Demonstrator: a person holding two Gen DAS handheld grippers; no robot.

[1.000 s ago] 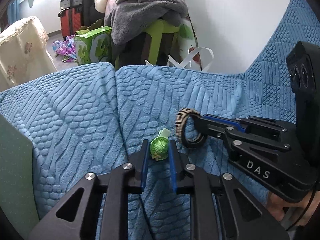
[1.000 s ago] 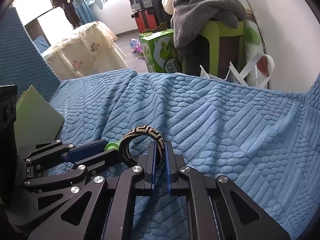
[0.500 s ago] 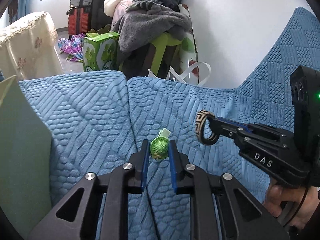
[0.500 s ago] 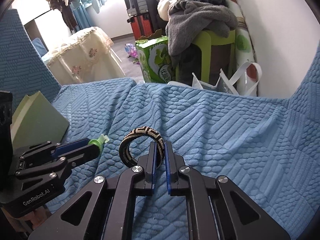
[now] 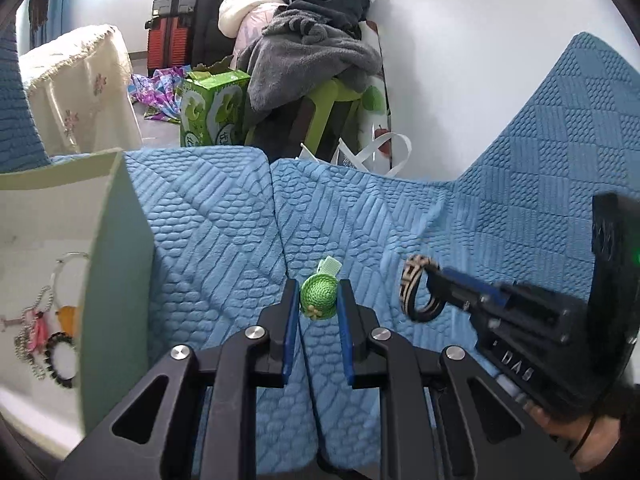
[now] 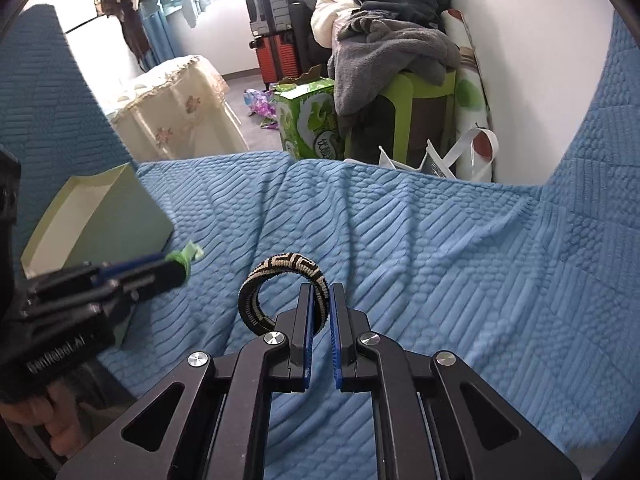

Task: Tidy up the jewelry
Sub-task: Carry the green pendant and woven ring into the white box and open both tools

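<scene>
Bracelet (image 6: 282, 276) (part hidden) in right claw (image 6: 320, 300)

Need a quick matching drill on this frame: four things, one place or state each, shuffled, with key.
Things:
1. green hair clip
2. patterned bracelet
3. green box
4. beaded jewelry

Places:
A. lying inside the box
B. held in the right gripper
C. standing open on the blue cover
D. held in the left gripper

Pairs: 1-D, 2-B, 3-C, 4-A
</scene>
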